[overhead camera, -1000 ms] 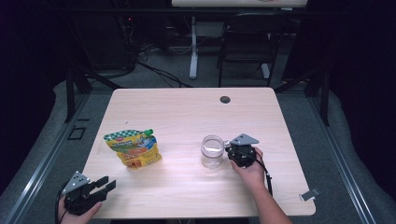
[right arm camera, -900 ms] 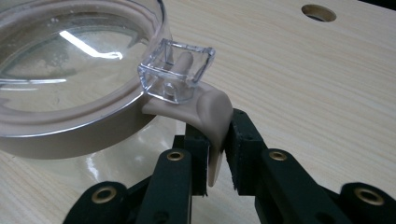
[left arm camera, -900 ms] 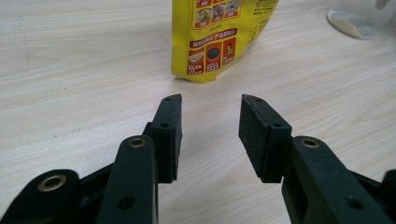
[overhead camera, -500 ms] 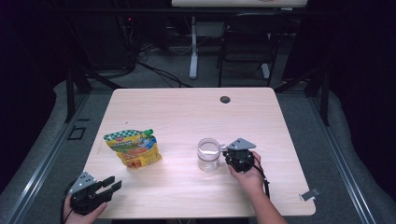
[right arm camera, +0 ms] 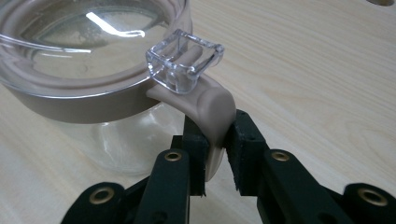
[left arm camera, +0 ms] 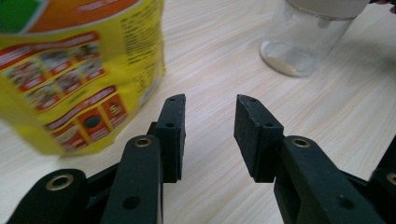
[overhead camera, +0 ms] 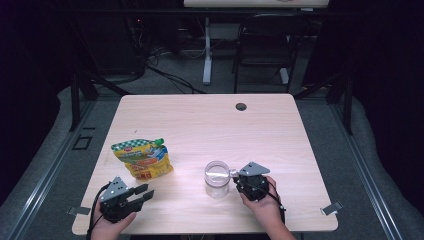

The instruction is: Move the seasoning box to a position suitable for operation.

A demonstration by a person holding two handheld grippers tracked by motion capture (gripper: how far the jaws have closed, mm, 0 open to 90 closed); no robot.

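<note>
One jar (overhead camera: pixel 217 179) – its tab pinched by the right gripper (overhead camera: pixel 234 174) – and one pouch (overhead camera: pixel 142 158) sat near the table's (overhead camera: pixel 210 120) front edge; left gripper (overhead camera: pixel 145 191) gaped.

Overhead light falls brightly on the counter (overhead camera: pixel 210 125) while the surrounding room lies dim. Glare streaks the jar (right arm camera: pixel 88 51) lid. The pouch (left arm camera: pixel 70 70) blurs close up; shadows are soft.

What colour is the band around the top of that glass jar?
Beige-tan, like its strap; the band on the jar shows best in the right gripper view.
</note>
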